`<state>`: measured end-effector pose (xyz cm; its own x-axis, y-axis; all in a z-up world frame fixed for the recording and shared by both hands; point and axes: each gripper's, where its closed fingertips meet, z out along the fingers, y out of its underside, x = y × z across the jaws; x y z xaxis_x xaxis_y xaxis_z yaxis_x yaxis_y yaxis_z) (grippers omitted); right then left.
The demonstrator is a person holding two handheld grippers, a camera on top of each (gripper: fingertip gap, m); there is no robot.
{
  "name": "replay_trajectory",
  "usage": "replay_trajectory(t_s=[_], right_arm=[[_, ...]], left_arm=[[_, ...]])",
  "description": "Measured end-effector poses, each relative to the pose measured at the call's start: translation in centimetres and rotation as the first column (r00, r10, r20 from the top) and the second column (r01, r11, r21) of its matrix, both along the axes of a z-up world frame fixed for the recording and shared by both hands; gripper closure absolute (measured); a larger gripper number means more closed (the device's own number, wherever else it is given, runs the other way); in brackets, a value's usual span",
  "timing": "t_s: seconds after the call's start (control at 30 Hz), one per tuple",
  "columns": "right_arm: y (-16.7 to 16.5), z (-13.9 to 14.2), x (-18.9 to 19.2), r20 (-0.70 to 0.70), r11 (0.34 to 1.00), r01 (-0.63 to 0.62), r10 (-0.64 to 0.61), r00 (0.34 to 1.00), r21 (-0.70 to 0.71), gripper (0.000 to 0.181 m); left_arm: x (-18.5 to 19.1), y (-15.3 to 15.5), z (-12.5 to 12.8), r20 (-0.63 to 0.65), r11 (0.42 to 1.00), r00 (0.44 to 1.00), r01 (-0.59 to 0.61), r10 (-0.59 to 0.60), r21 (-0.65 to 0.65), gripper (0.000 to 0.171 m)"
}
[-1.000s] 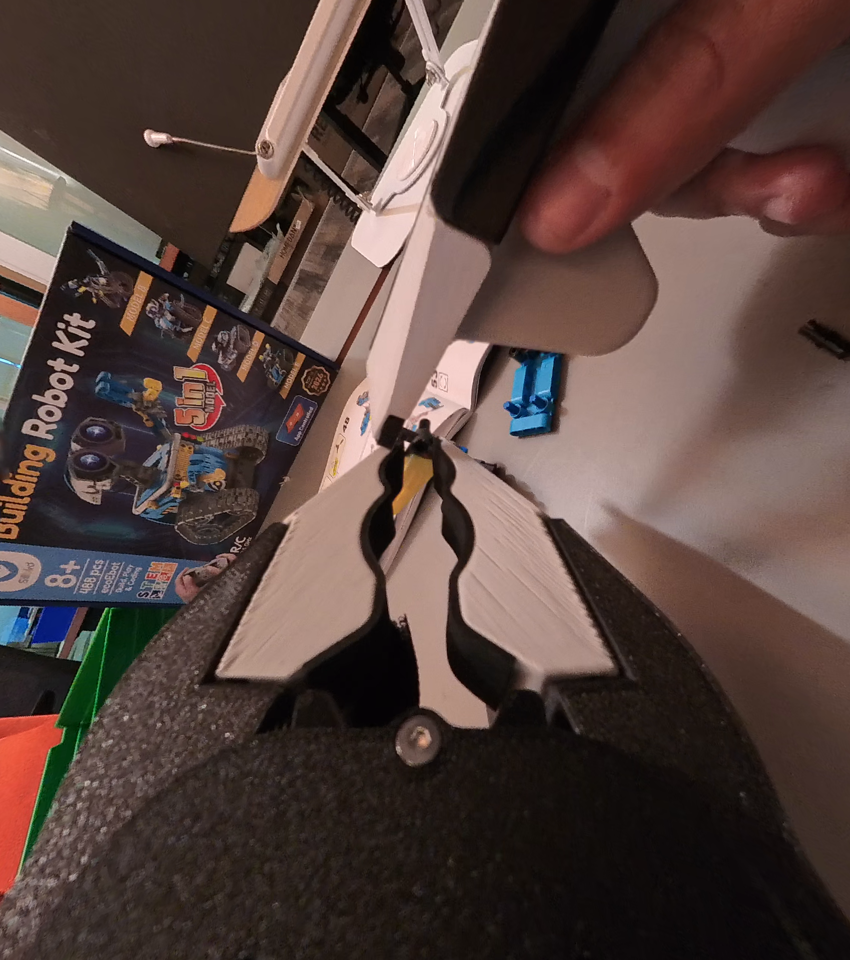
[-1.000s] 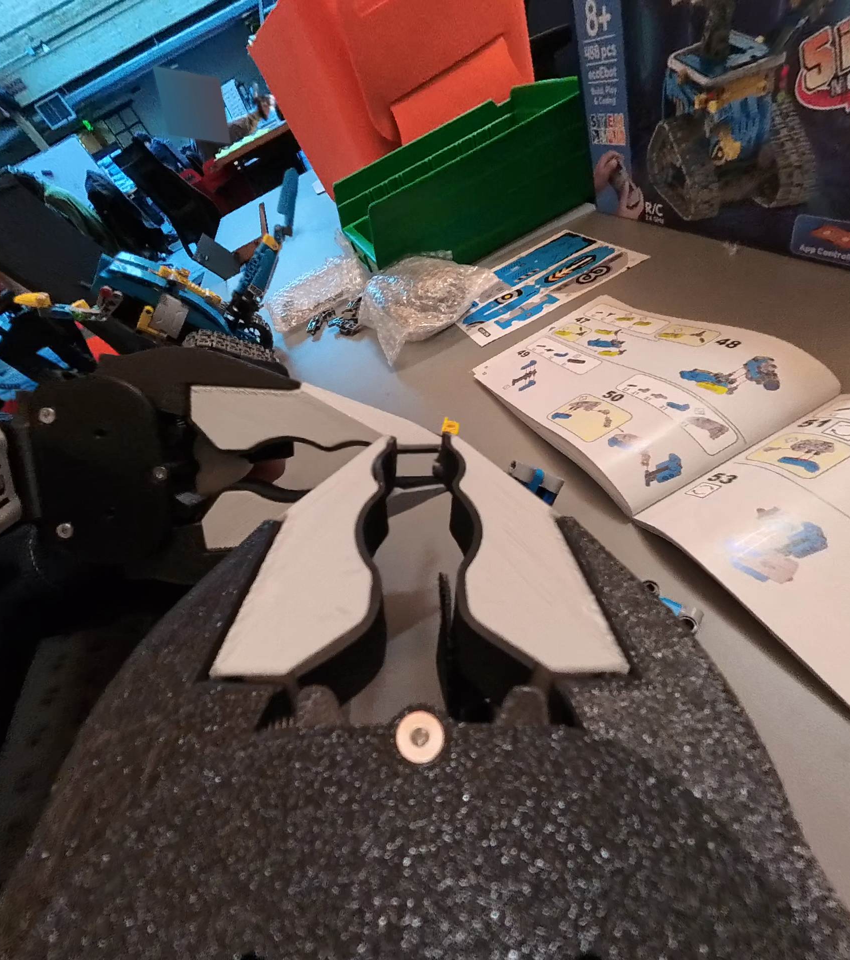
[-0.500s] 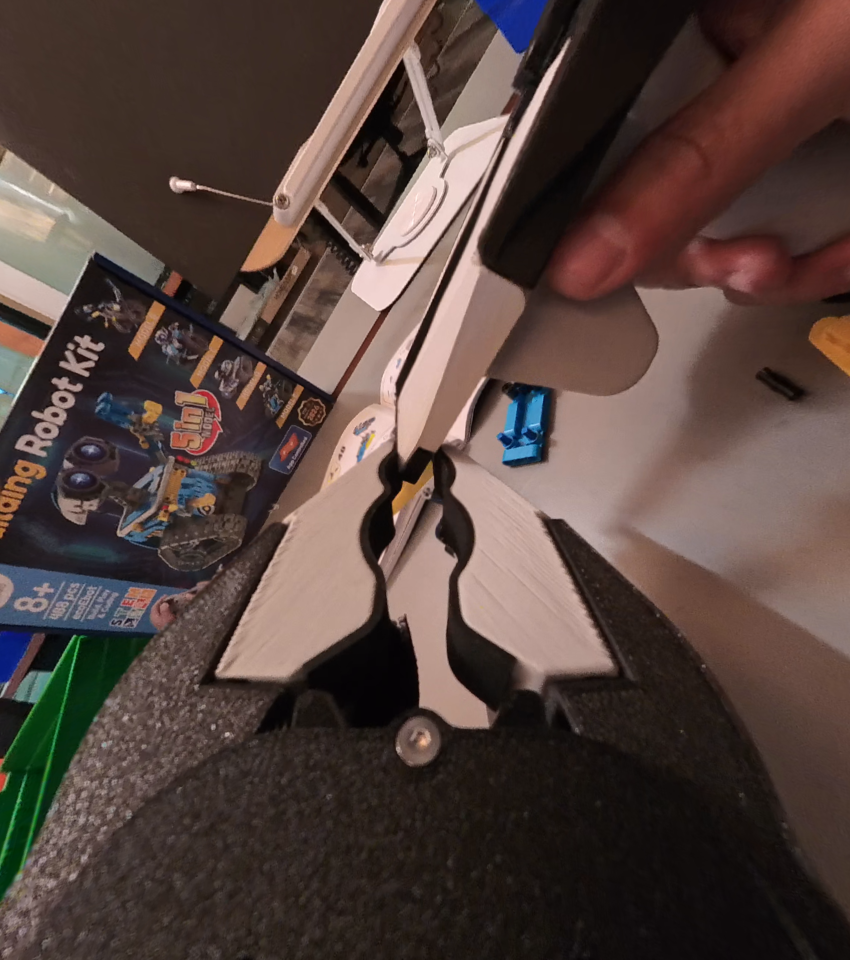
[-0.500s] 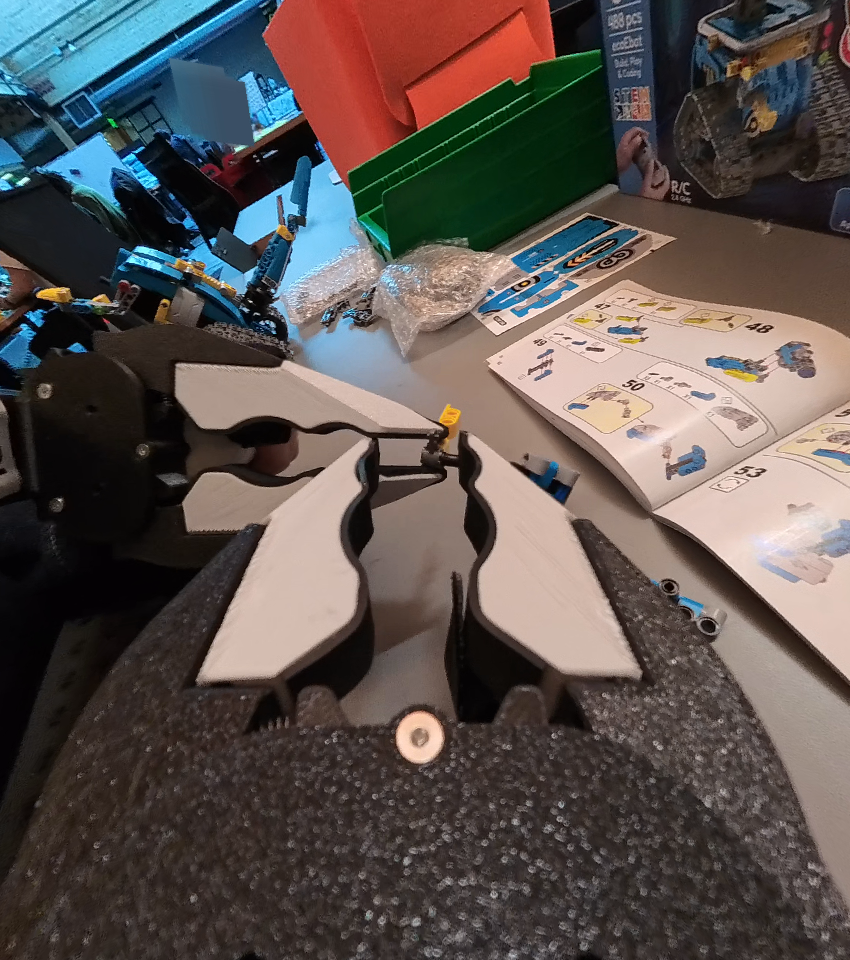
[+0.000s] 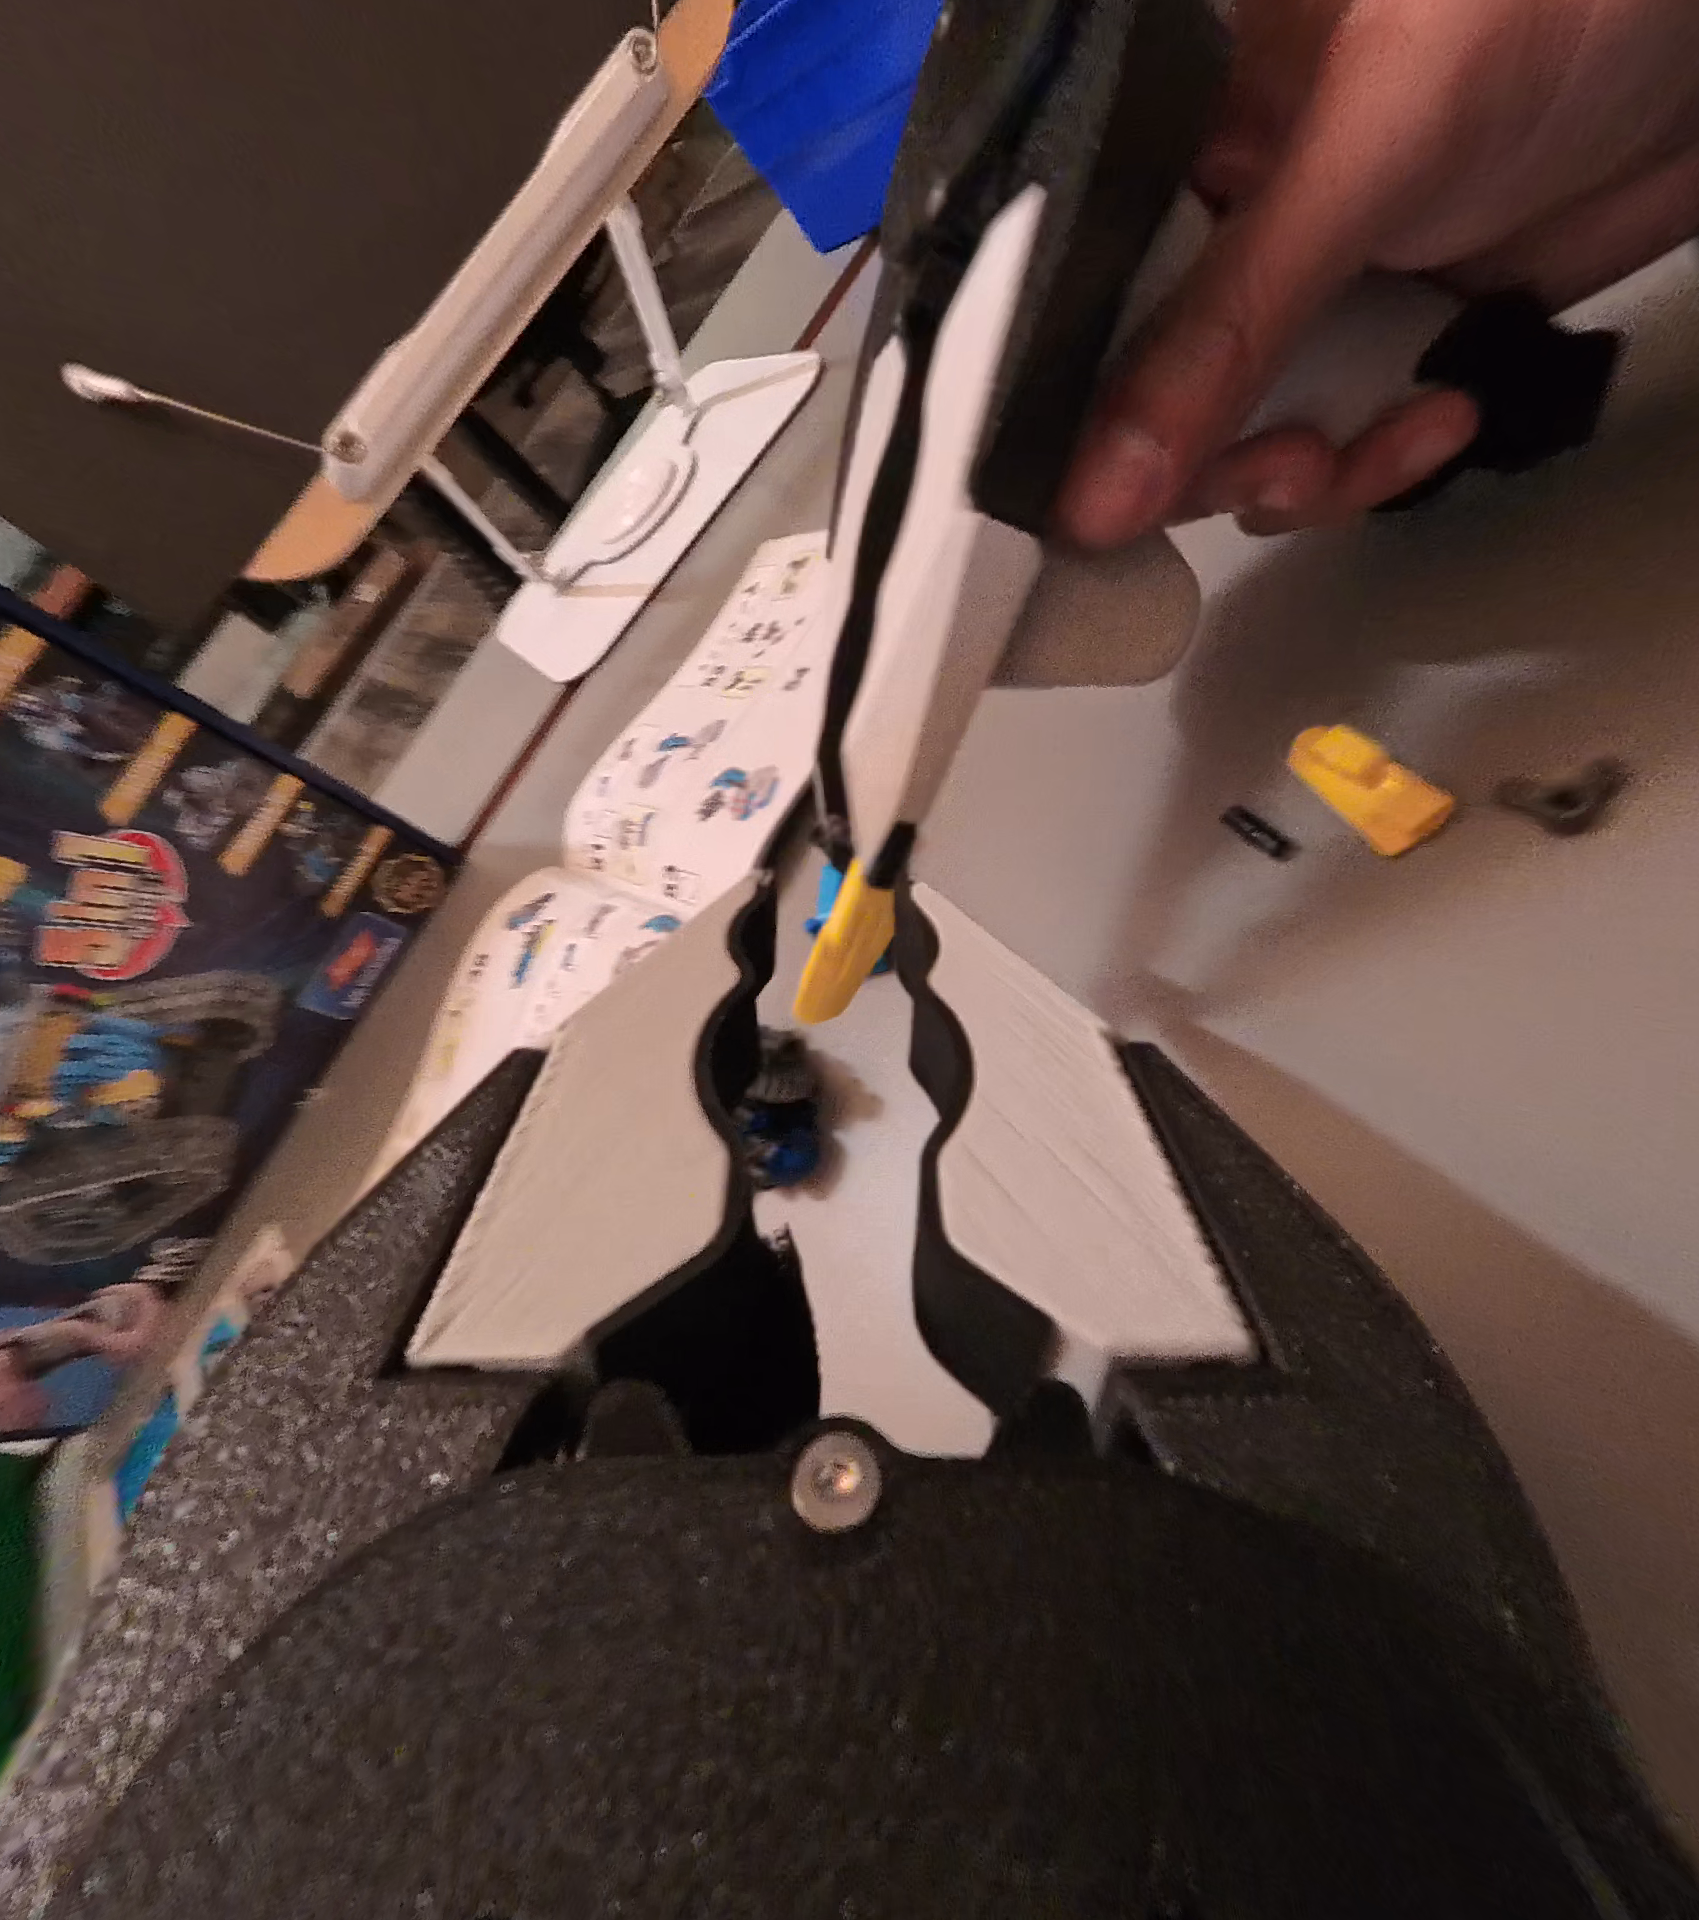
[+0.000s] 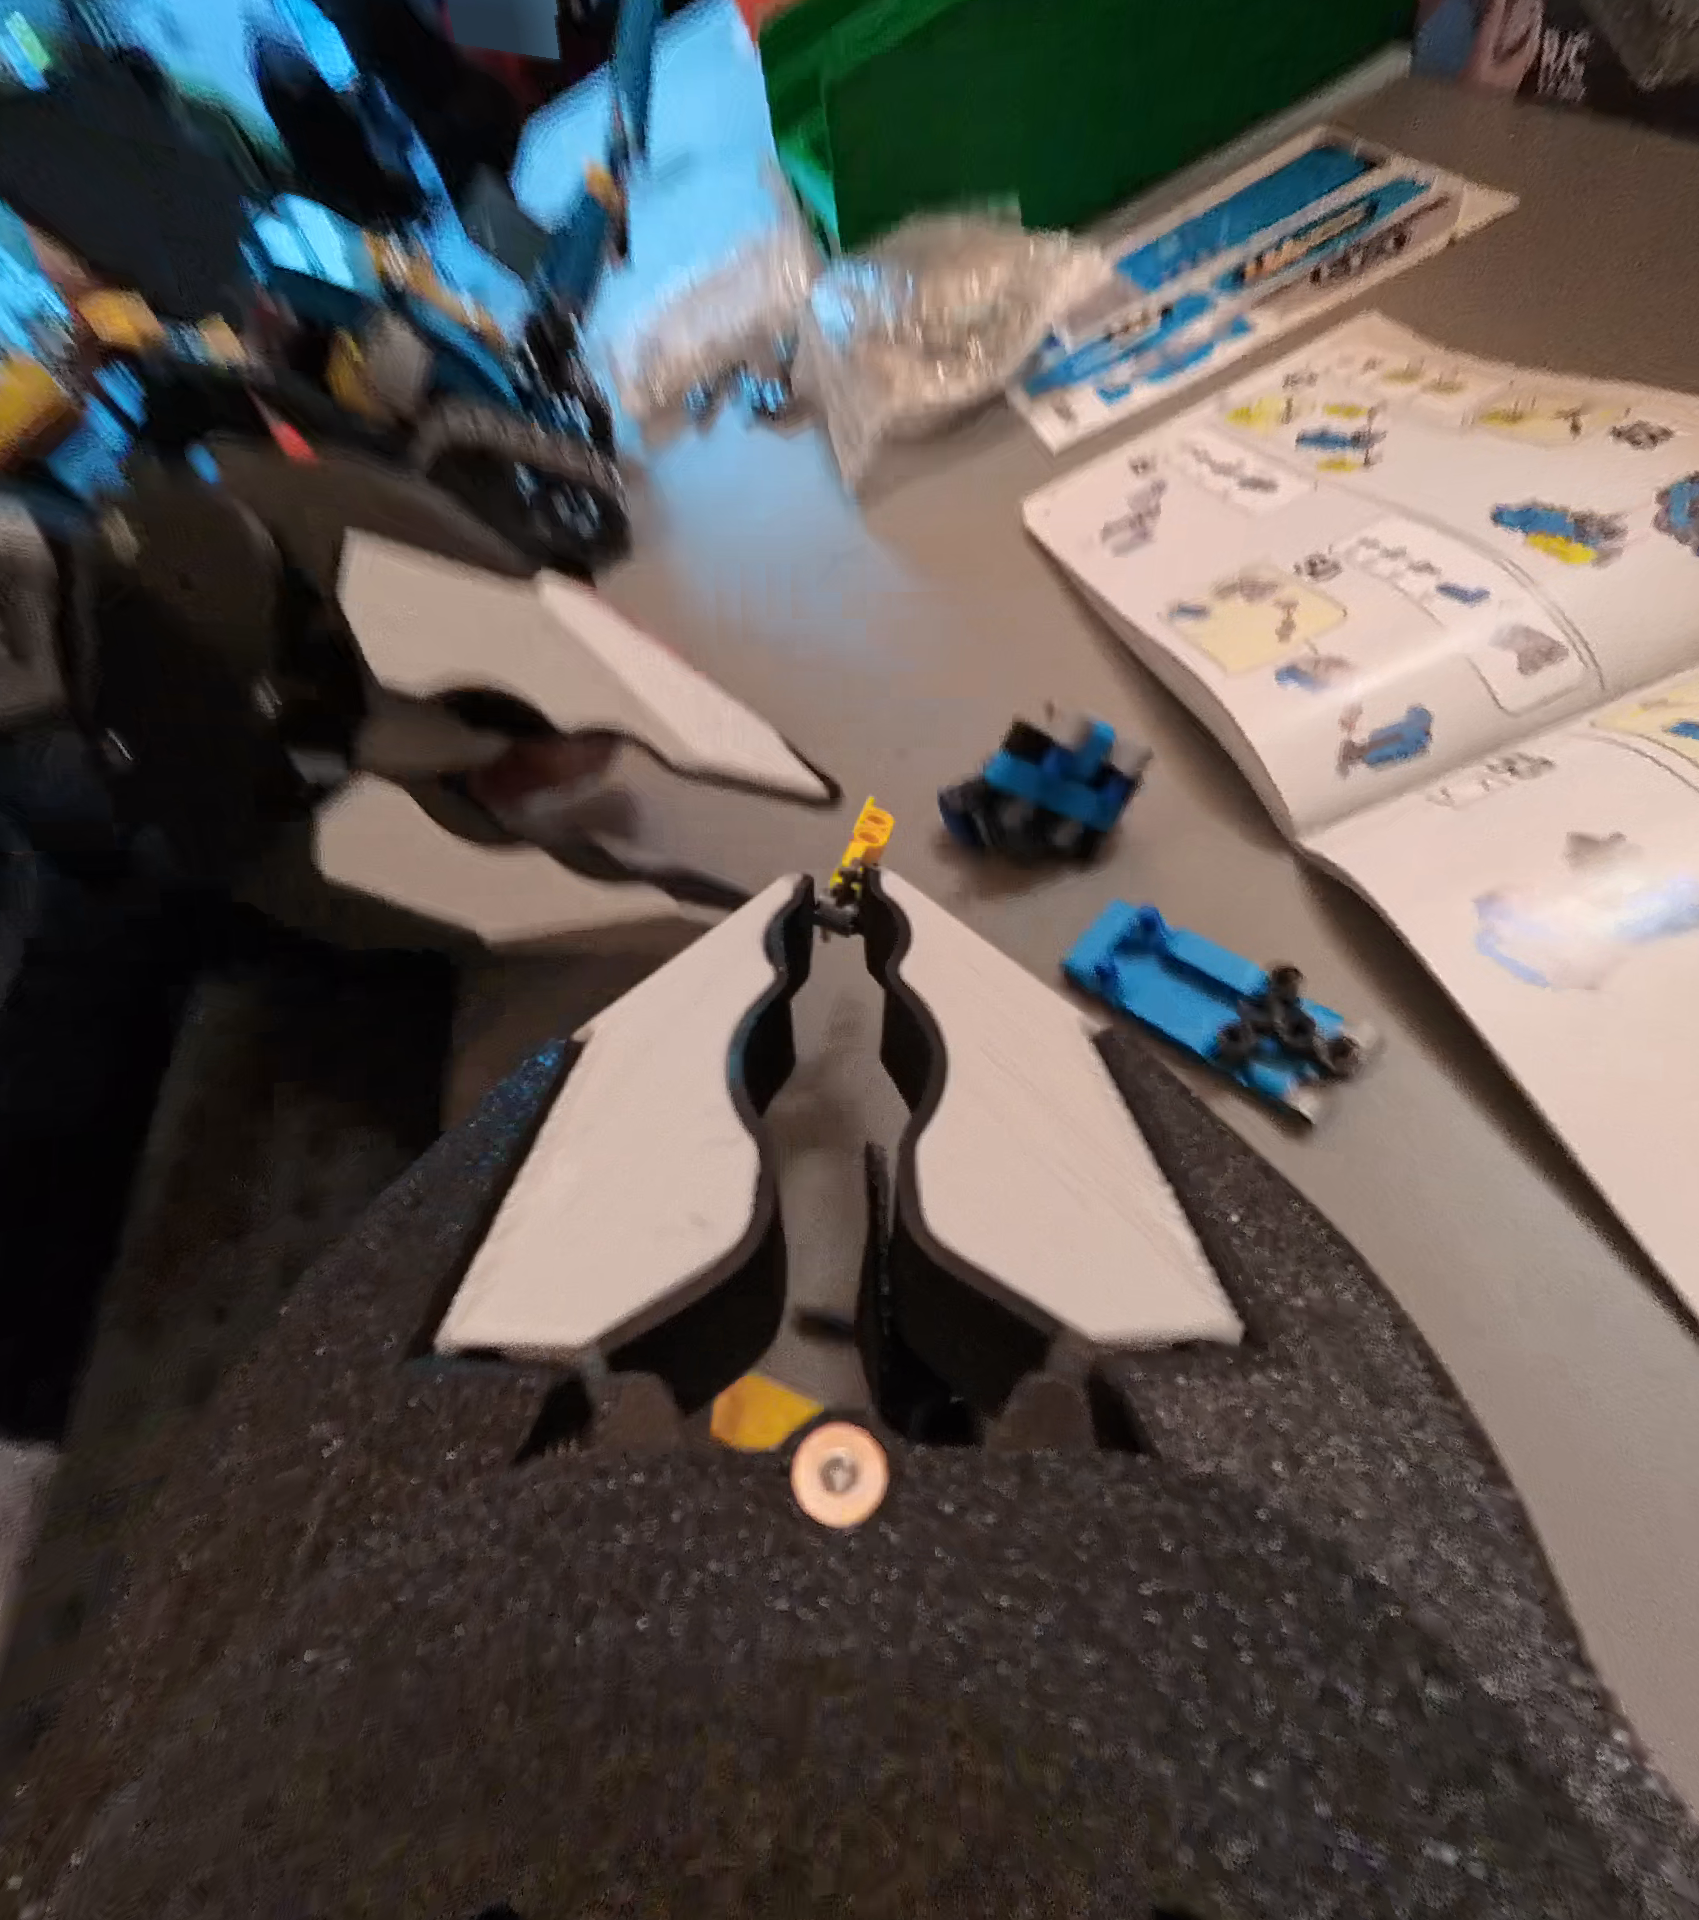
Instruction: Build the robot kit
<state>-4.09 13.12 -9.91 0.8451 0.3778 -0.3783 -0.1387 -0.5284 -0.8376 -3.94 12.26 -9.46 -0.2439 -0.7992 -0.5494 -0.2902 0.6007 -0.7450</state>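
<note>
Yellow piece (image 6: 864,844) pinched by right hand-held gripper (image 6: 840,891); left hand-held gripper (image 5: 832,896) spread apart.

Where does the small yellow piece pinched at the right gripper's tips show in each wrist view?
Left wrist view: the small yellow piece hangs at centre, between this gripper's open fingers, below the right gripper that comes in from the top.
Right wrist view: the piece sticks out of the closed tips just above centre.
Shared landmark: the open instruction booklet on the table.
</note>
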Motion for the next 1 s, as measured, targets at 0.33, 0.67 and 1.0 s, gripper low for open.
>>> replay_trajectory(t_s=[0.33, 0.67, 1.0], right_arm=[[-3.8, -0.4, 1.5, 0.126, 0.960, -0.272, 0.261, 0.957, 0.073, 0.173], [-2.1, -4.2, 7.0, 0.444, 0.980, -0.176, 0.200, 0.873, -0.094, 0.137], [-0.3, -5.0, 6.7, 0.451, 0.926, -0.333, 0.377, 0.809, -0.177, 0.108]], left_arm=[[0.9, -2.5, -3.6, -0.274, 0.867, 0.928, 0.092, -0.253, -0.490, 0.163], [1.7, -1.0, -6.8, -0.397, 0.951, 0.903, 0.039, -0.165, -0.306, 0.171], [1.3, 0.1, -6.6, -0.414, 0.919, 0.896, -0.017, -0.161, -0.395, 0.171]])
